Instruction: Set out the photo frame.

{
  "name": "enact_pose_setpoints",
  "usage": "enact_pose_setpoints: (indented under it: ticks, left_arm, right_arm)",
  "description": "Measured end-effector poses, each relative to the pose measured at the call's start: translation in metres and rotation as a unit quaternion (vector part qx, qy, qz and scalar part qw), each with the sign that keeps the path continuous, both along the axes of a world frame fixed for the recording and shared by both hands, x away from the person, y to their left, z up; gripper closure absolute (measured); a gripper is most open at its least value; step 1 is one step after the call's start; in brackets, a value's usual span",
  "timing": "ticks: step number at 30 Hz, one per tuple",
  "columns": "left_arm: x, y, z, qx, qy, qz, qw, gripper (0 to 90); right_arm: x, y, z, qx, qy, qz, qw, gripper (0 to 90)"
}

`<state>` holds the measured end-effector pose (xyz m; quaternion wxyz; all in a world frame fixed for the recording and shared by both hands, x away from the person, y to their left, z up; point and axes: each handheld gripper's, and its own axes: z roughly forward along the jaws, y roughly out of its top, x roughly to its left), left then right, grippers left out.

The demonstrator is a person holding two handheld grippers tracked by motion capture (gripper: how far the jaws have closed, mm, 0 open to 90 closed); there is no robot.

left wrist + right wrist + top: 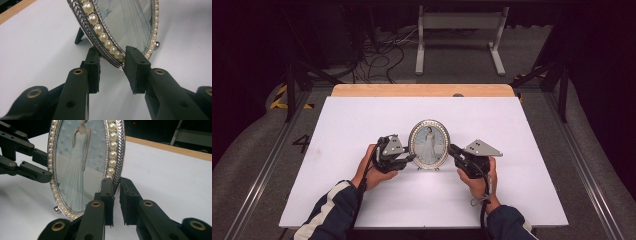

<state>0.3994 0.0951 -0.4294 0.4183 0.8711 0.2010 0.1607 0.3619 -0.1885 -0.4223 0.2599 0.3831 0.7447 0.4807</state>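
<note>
Nearest the camera in the high view, two dark sleeves with white stripes are seen coming in from the bottom edge. A claw is held in each hand.

The left gripper (408, 159) is held at the left side of the oval picture frame (429, 144). In the left gripper view its two black pads are set on either side of the frame's silver rim (105, 50), one in front and one behind. The front pad (136, 68) is pressed on the row of pearls, and the back pad (92, 67) seems to touch the back of the rim, though this part is partly hidden. The jaws are only a little way apart, so the rim is gripped.

The right gripper (455, 151) is held at the right side of the frame. In the right gripper view its jaws are very narrow, and the pearl edge (115, 160) is pinched between the two pads.

The frame is stood upright near the middle of the white board (362, 120), between the two claws. Inside the frame a photo (80, 165) of a person in a long white dress is held behind glass. A small ball foot (56, 208) is seen under the frame, and a dark prop leg (79, 36) is seen behind it.

Farther back, the wooden edge of the table (422, 90) is seen past the board. Beyond that, a white metal stand (459, 40) and loose cables (377, 60) are seen on the grey floor.
</note>
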Motion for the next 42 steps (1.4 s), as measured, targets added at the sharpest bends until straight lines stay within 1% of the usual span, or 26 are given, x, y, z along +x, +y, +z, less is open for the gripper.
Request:
enact_pose_setpoints:
  ticks: [3, 5, 6, 9, 13, 15, 19, 21, 22, 25, 26, 29, 30, 31, 33, 36, 39, 42]
  left_arm:
    - [0.0, 0.0, 0.0, -0.001, 0.0, 0.0, 1.0, 65.9]
    - [0.001, 0.001, 0.0, -0.008, 0.006, -0.002, 1.0, 65.2]
    - [0.001, 0.001, -0.001, -0.007, 0.006, -0.003, 1.0, 64.1]
    - [0.0, -0.001, 0.0, -0.003, 0.004, -0.002, 1.0, 63.1]
    - [0.0, 0.001, 0.0, -0.007, 0.004, -0.002, 1.0, 63.3]
    - [-0.001, 0.002, 0.001, -0.005, 0.002, -0.002, 1.0, 63.4]
    - [-0.002, 0.004, 0.003, -0.003, -0.002, -0.001, 1.0, 62.4]
    - [-0.004, 0.004, 0.004, -0.004, -0.004, -0.001, 1.0, 61.8]
    - [-0.004, 0.004, 0.005, -0.003, -0.004, -0.002, 1.0, 61.4]
    - [-0.006, 0.004, 0.005, 0.002, -0.008, -0.002, 1.0, 59.2]
    - [-0.007, 0.005, 0.006, 0.006, -0.01, -0.003, 0.9999, 59.2]
    - [-0.008, 0.006, 0.007, 0.003, -0.009, -0.004, 0.9999, 57.2]
    - [-0.009, 0.007, 0.007, 0.008, -0.014, -0.004, 0.9999, 56.0]
    - [-0.01, 0.007, 0.007, 0.011, -0.016, -0.003, 0.9998, 54.0]
    - [-0.012, 0.008, 0.007, 0.016, -0.017, -0.007, 0.9997, 49.7]
    - [-0.015, 0.01, 0.007, 0.023, -0.022, -0.006, 0.9995, 44.3]
    - [-0.018, 0.014, 0.007, 0.024, -0.027, 0.003, 0.9994, 40.2]
    - [-0.021, 0.019, 0.007, 0.019, -0.027, 0.01, 0.9994, 36.6]
  right_arm:
    - [0.0, 0.0, 0.0, -0.009, -0.004, 0.005, 0.9999, 81.6]
    - [0.0, 0.0, 0.0, -0.019, -0.008, 0.008, 0.9998, 82.2]
    - [0.0, -0.001, 0.001, -0.024, -0.009, 0.01, 0.9996, 82.4]
    - [0.001, -0.001, 0.001, -0.029, -0.01, 0.012, 0.9995, 82.5]
    - [0.0, 0.0, 0.001, -0.043, -0.012, 0.013, 0.9989, 81.8]
    - [-0.001, -0.001, 0.001, -0.052, -0.012, 0.014, 0.9985, 81.5]
    - [-0.002, -0.003, 0.001, -0.056, -0.012, 0.014, 0.9983, 79.3]
    - [-0.003, -0.003, 0.001, -0.062, -0.014, 0.013, 0.9979, 78.9]
    - [-0.003, -0.003, 0.002, -0.07, -0.018, 0.014, 0.9973, 78.3]
    - [-0.004, -0.002, 0.003, -0.076, -0.017, 0.016, 0.9969, 76.4]
    - [-0.005, -0.001, 0.003, -0.076, -0.018, 0.02, 0.9967, 75.6]
    - [-0.007, 0.001, 0.004, -0.086, -0.021, 0.03, 0.9956, 71.9]
    - [-0.008, 0.002, 0.004, -0.091, -0.021, 0.037, 0.995, 70.1]
    - [-0.01, 0.002, 0.004, -0.095, -0.021, 0.045, 0.9942, 68.3]
    - [-0.013, 0.0, 0.003, -0.101, -0.019, 0.051, 0.9934, 66.1]
    - [-0.018, -0.003, 0.001, -0.107, -0.015, 0.06, 0.9923, 60.6]
    - [-0.021, -0.006, 0.0, -0.109, -0.012, 0.068, 0.9916, 55.8]
    - [-0.024, -0.008, -0.002, -0.112, -0.011, 0.073, 0.991, 51.0]
